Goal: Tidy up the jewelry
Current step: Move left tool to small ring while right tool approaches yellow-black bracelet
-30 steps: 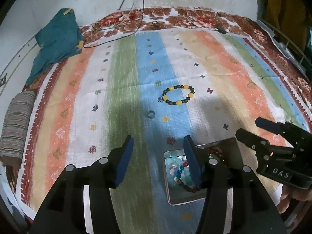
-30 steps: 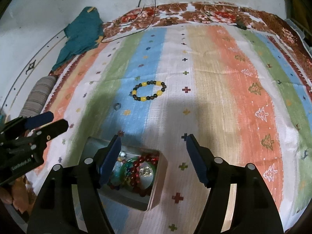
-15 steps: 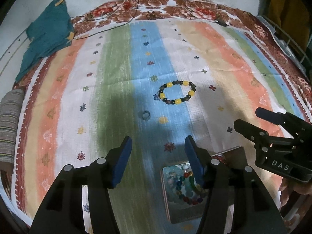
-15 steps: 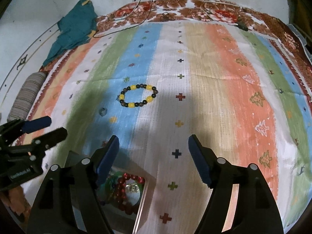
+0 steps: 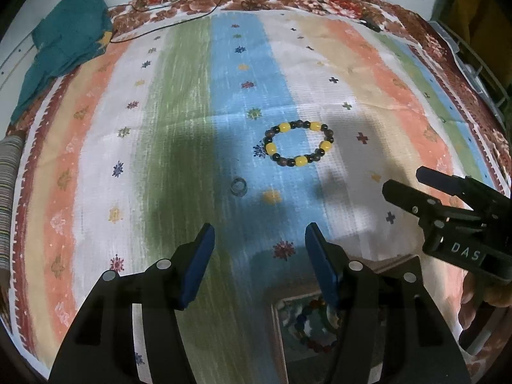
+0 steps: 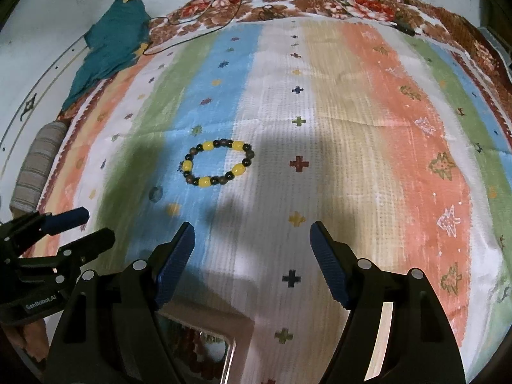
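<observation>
Striped cloth covers the whole work surface, bands of green, blue, white and orange running toward its far edge. Beaded bracelet, yellow and dark beads, lies flat as an open loop near the middle of the cloth, on the seam of the blue and white bands. Small ring sits just nearer and to the left of it, apart from it, dim in shadow. Metal tin at the near edge already holds several bead strands; its contents are partly hidden behind the fingers. Left gripper: jaws spread wide, nothing between them, hovering above the cloth short of the ring. Right gripper: likewise spread and empty, pointing toward the bracelet's right side. Likely step: fetch one of the two loose pieces for the tin. Advice: for the bracelet, come down with one finger inside the loop and one outside, so a single bead run is pinched, not cloth. Ring is low and small; a shallow approach risks snagging the weave.
</observation>
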`<state>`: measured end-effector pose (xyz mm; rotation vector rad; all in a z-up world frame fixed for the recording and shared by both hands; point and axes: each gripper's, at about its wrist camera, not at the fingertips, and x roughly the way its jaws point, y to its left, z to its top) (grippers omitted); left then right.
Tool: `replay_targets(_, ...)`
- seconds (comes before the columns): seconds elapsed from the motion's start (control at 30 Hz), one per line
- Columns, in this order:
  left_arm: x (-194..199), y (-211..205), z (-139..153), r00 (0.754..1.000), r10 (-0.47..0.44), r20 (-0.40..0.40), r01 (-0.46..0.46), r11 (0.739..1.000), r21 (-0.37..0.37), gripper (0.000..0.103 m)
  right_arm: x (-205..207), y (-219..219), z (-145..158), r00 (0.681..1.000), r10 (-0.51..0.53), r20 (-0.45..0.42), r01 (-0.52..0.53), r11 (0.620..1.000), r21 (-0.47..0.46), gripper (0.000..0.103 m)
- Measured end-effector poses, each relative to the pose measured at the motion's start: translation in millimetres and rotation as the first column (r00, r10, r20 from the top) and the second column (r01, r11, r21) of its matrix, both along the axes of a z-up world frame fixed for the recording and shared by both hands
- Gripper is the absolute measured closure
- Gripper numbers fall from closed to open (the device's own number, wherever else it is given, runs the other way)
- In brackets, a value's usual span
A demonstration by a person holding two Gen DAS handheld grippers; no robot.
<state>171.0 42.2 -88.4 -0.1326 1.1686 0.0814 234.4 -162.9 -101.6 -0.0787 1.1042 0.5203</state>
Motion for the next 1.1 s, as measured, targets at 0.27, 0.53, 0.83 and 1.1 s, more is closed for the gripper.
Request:
replay_targets(0.27, 16.7, 6.3, -13.8, 1.0, -0.012, -0.014, 0.013, 1.0, 0.018, 0.044, 16.4, 14.2, -10.9, 0.999, 0.038, 0.039, -0.034, 0.996, -0.086, 0.029)
replay_targets(0.53, 32.4, 9.0, -33.5, 0.999, -0.034, -0.037, 0.036, 0.999, 0.036, 0.044, 34.3, 25.5, -18.2, 0.999, 0.042, 0.024, -0.04, 0.997, -0.072, 0.029)
replay_targets(0.83, 44.0, 18.4, -51.6, 0.998, -0.039, -0.052, 0.041, 0.999, 0.027, 0.044, 52.8, 45.1, -29.2, 0.998, 0.061, 0.007, -0.06, 0.996, -0.061, 0.029)
replay_targets(1.1, 53.5, 23.7, -62.2, 0.998, -0.04, -0.056, 0.042, 0.998, 0.039, 0.045, 65.8, 49.1, -41.0, 0.997, 0.074, 0.003, -0.073, 0.995, -0.074, 0.029)
